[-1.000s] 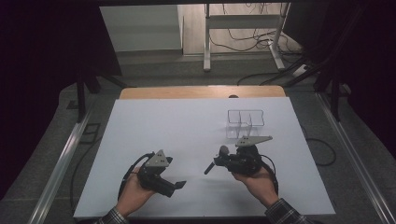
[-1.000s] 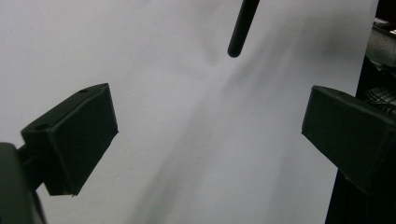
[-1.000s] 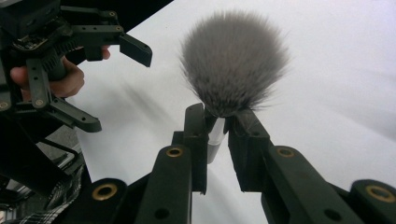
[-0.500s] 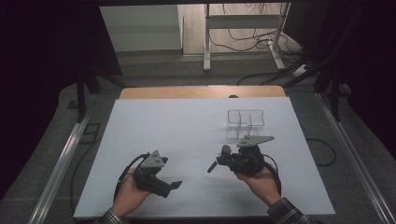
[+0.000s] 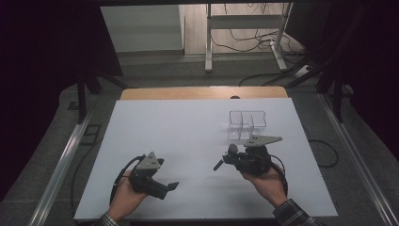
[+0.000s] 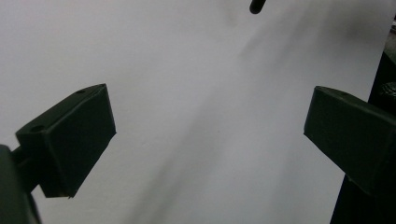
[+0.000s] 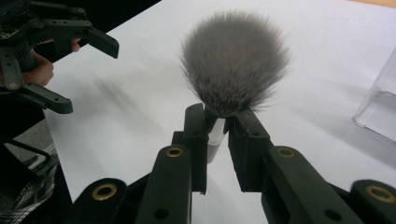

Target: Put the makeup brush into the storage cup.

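A makeup brush (image 7: pixel 233 60) with a fluffy grey head points up and away from my right gripper (image 7: pixel 219 116), whose jaws are shut on its neck just under the bristles. In the high view the brush (image 5: pixel 232 150) sits in the right gripper (image 5: pixel 228 159) over the middle right of the white table, its dark handle slanting down to the left. My left gripper (image 5: pixel 170 187) rests at the front left with its jaws wide apart and nothing between them. The left gripper (image 6: pixel 208 126) looks over bare table, with the brush's handle tip (image 6: pixel 257 5) at the top edge.
A clear plastic organiser (image 5: pixel 247 125) with several compartments stands just beyond the right gripper, and its corner (image 7: pixel 380 109) is at the right. The white table (image 5: pixel 179 136) ends in a wooden strip at the back. Cables lie on the floor beyond.
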`<state>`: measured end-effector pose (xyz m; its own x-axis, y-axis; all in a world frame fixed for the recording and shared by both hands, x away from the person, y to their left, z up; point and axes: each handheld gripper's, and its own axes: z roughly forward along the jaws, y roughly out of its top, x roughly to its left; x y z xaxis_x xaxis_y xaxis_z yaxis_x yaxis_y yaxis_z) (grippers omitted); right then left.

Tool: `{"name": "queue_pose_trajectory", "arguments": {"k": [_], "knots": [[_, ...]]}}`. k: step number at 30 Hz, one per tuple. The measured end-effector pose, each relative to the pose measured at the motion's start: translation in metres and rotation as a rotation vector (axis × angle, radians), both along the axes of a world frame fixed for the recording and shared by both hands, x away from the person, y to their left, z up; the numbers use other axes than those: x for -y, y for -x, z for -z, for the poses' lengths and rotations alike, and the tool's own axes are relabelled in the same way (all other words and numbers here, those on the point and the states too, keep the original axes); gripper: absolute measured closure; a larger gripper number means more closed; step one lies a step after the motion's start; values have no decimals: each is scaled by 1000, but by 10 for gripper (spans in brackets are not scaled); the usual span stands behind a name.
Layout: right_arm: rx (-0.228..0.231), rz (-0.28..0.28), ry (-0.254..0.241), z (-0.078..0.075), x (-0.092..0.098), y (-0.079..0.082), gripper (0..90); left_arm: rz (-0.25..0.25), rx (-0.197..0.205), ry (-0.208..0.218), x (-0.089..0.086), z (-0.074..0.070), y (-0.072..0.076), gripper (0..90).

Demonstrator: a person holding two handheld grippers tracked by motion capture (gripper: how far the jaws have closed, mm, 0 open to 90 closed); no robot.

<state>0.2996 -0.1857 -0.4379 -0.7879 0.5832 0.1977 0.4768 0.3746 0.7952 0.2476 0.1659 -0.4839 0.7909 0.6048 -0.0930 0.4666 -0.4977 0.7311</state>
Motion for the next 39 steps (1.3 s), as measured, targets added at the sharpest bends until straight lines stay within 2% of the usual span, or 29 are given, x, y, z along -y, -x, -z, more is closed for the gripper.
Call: {"name": "queue_pose_trajectory", "arguments": {"k": [14,39], "knots": [[32,31,31,-3,10,-2,770,-40,2,7,-15,0,4,23],[61,75,43,-8,34,-6,769,-108,-3,-4,-40,1,12,24]]}}
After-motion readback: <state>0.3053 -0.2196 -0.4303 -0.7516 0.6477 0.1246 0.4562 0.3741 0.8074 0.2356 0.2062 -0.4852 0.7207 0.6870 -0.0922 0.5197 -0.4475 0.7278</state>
